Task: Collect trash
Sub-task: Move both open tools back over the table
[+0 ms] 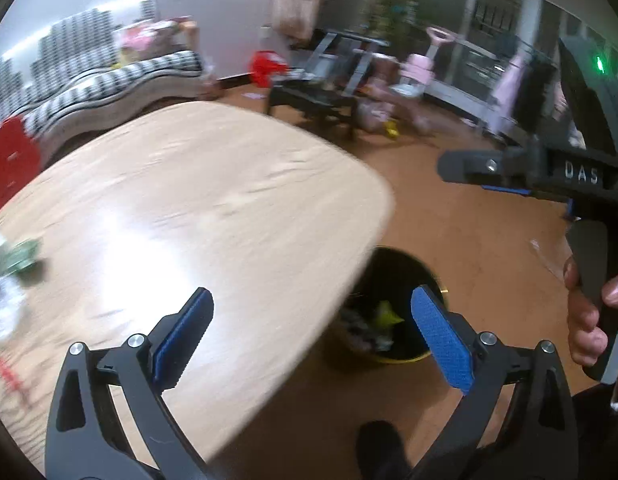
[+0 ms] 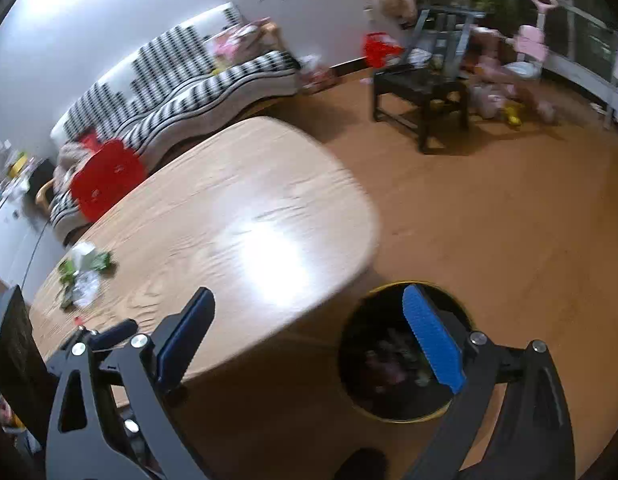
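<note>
Trash (image 2: 83, 276) sits at the surface's (image 2: 229, 216) left edge, far from our bin (image 2: 405, 352) at lower right; both tongs (image 1: 313, 336) (image 2: 309, 336) gape empty, so we risk scattering scraps while carrying.

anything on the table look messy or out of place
Yes: a loose heap of crumpled wrappers, green and white or clear, lies at the far left of the wooden table, not in the trash bin on the floor by the table's corner. Both hand-held grippers, left and right, are open and empty.
</note>
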Tool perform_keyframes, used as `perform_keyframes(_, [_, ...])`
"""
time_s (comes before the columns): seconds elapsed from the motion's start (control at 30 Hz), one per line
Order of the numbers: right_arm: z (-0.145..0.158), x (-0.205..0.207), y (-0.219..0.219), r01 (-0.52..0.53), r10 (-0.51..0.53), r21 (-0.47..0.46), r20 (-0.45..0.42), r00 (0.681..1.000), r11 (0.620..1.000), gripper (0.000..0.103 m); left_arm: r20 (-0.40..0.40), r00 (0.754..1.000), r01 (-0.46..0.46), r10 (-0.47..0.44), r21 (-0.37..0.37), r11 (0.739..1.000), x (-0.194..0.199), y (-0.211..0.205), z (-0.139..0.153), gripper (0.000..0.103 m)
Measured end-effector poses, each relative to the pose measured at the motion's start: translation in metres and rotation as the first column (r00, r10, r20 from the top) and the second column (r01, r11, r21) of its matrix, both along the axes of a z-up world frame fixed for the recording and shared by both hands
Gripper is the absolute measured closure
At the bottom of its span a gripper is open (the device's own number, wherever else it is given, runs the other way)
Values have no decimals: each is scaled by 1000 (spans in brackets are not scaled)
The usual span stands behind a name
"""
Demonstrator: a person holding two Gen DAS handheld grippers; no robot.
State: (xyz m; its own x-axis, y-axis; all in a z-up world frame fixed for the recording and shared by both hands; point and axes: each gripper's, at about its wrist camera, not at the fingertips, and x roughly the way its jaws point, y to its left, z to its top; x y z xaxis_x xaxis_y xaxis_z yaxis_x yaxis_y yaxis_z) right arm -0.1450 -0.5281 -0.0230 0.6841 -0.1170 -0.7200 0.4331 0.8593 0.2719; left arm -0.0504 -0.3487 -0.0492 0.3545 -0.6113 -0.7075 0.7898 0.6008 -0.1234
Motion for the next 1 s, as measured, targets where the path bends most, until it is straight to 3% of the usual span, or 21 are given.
perform_keyframes(0.17, [5, 57, 71, -138, 138, -20, 5, 990, 990, 11, -14, 989, -145, 144, -33, 989, 38, 95, 17, 7])
perform_keyframes(0.27, [7, 95, 119, -232, 232, -20, 15, 973, 973, 11, 5, 970, -244, 245, -27, 969, 58, 155, 24, 7])
perform_keyframes(0.43, [7, 147, 204, -389, 390, -31, 37, 920, 921, 11, 23, 910, -413, 414, -23, 910, 86, 252, 28, 7])
perform_keyframes(0.63, [-4, 199, 276, -493, 494, -40, 20, 869, 869, 11, -10, 829, -559, 559, -25, 829, 104, 333, 20, 7])
perform_keyframes(0.7, [-9, 212, 287, -507, 507, -52, 2, 862, 861, 11, -32, 814, -580, 579, -19, 814, 106, 347, 16, 7])
perform_keyframes(0.83, [-17, 232, 295, -515, 515, -54, -11, 857, 855, 11, -68, 808, -587, 585, -1, 810, 107, 349, 6, 7])
perform_keyframes(1.0, [-27, 253, 286, -529, 528, -67, -29, 849, 846, 11, -105, 812, -575, 574, 22, 818, 113, 320, -5, 7])
